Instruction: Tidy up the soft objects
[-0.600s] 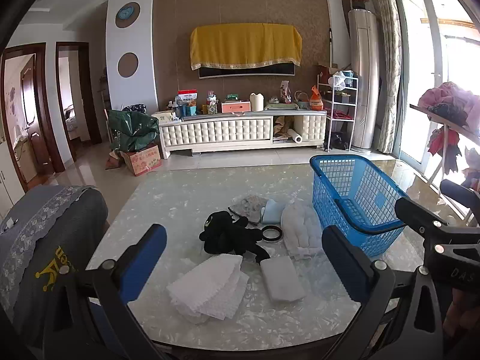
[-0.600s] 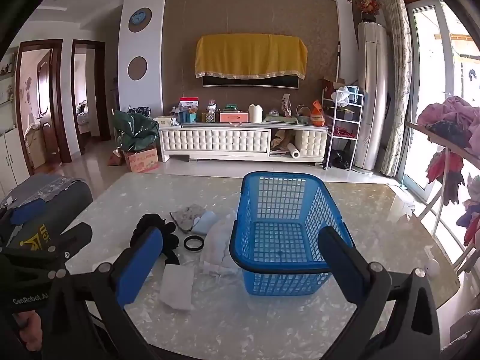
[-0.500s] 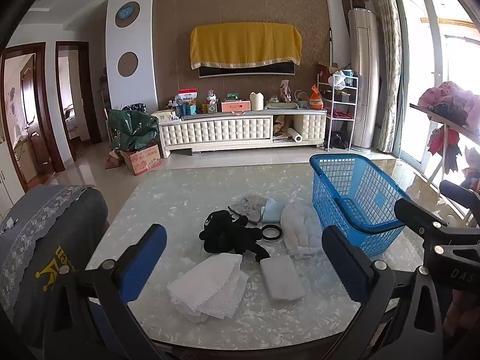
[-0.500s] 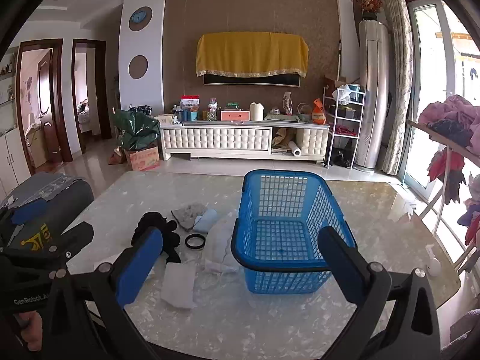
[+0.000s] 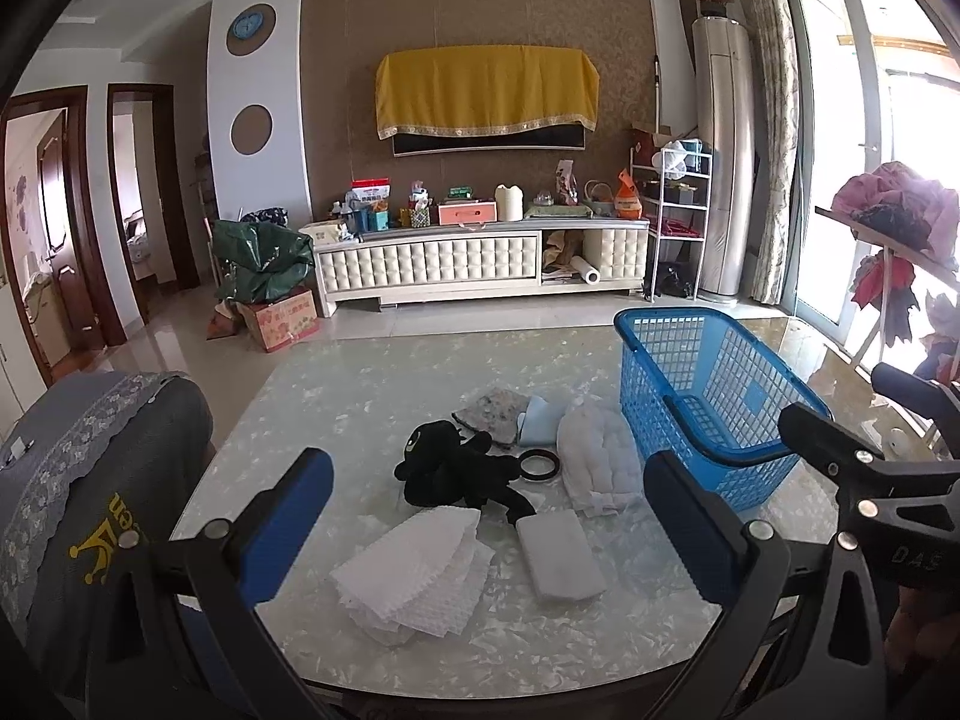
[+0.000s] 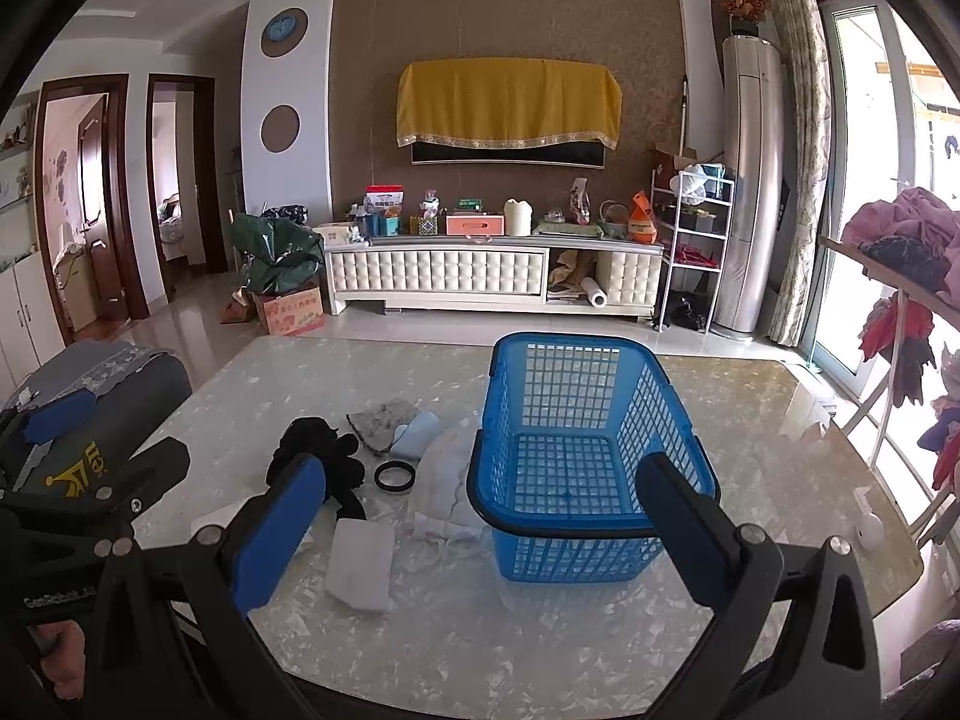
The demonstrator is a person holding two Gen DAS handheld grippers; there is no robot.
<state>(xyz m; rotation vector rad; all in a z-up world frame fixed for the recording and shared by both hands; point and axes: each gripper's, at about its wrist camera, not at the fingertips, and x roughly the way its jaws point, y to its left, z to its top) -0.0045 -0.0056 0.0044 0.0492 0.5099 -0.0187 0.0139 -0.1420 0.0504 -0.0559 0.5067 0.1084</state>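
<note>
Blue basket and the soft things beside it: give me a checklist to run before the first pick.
1. Left gripper open, nothing between its jaws: ok.
2. Right gripper open, nothing held: ok.
3. Blue basket upright and empty: ok.
4. Soft things loose on the table, none pinned under the basket: black plush toy, white waffle cloth, white pad ok; quilted white cloth lies against the basket, cannot tell.
5. Black ring is not obviously soft, leave it: cannot tell.

Black claw [image 5: 489,525] frames, blue pads [image 5: 288,504], silver screws.
</note>
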